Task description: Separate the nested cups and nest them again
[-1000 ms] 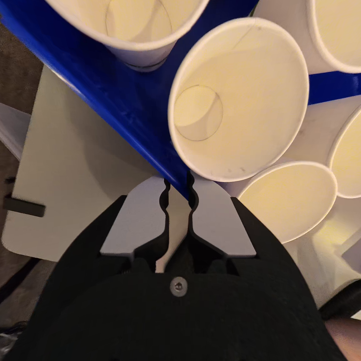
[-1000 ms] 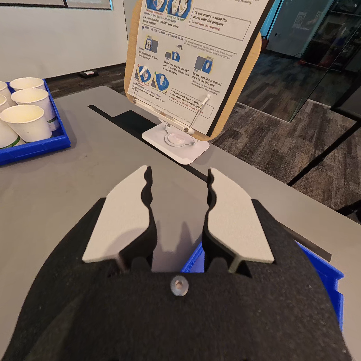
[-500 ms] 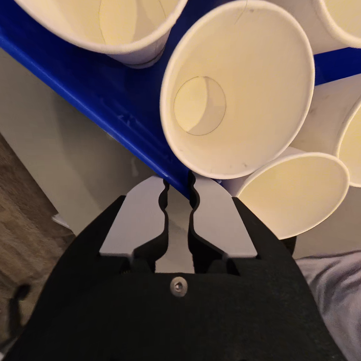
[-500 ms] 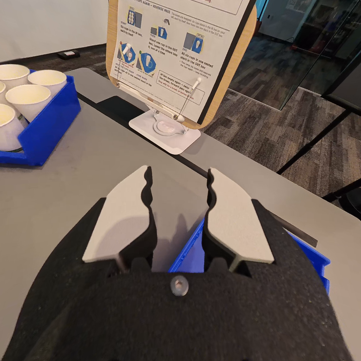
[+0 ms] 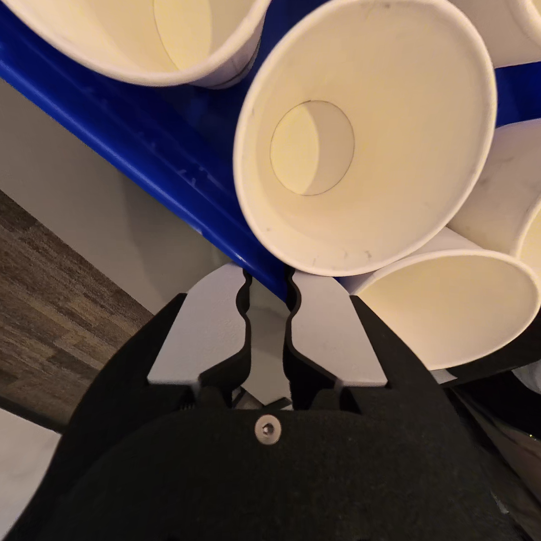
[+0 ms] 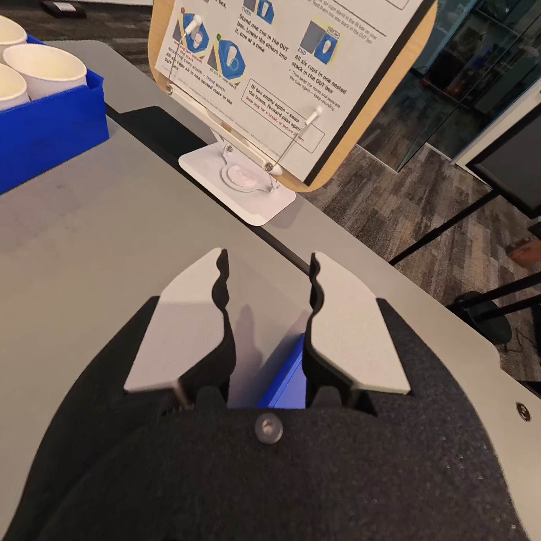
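Several white paper cups stand apart in a blue box [image 5: 164, 152]. The nearest cup [image 5: 363, 140] fills the middle of the left wrist view, with another cup [image 5: 140, 38] behind it and one [image 5: 445, 310] to its right. My left gripper [image 5: 268, 273] is shut on the box's near wall. In the right wrist view the same box [image 6: 49, 128] with cups [image 6: 44, 70] sits at the far left. My right gripper [image 6: 268, 257] is open and empty above the table [image 6: 87, 234]. A second blue box [image 6: 287, 377] shows under its fingers.
An instruction board [image 6: 263, 73] on a white stand [image 6: 237, 181] stands at the table's far edge, straight ahead of my right gripper. Beyond the edge lies dark wood-pattern floor [image 6: 395, 210]. The floor also shows at the left of the left wrist view [image 5: 44, 292].
The box of cups, held by my left gripper, has moved nearer to my right gripper and the board. My right gripper has moved toward the board and stays open.
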Demonstrator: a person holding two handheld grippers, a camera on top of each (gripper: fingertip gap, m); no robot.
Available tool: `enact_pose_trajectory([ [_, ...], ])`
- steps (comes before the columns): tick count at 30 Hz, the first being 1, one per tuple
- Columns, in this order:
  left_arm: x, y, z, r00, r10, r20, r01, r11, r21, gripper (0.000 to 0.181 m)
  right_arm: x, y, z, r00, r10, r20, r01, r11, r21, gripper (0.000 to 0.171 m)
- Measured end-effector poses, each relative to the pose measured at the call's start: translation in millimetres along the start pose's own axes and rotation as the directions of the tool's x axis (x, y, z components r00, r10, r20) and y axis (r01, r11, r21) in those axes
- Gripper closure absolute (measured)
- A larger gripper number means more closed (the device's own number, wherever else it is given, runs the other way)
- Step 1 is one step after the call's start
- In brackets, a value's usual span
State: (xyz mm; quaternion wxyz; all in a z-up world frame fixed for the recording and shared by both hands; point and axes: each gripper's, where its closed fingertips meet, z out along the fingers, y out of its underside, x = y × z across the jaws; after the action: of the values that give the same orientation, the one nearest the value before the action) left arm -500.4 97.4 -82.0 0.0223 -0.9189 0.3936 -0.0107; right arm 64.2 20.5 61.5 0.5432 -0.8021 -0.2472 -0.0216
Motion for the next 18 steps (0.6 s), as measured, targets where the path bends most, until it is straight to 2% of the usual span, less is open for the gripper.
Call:
enact_pose_trajectory([
  [5,-1.2,0.3,-0.3,0.998,0.057,-0.037,-0.056,0.998,0.017,0.162,-0.7,7.0,7.3,0.999,-0.027,-0.020,0.026,0.999,-0.045,0.119],
  [18,4.1,8.1,-1.0,0.988,0.149,-0.031,-0.149,0.989,-0.003,0.162,-7.2,22.1,22.1,0.997,-0.077,-0.022,0.073,0.988,-0.135,0.117],
])
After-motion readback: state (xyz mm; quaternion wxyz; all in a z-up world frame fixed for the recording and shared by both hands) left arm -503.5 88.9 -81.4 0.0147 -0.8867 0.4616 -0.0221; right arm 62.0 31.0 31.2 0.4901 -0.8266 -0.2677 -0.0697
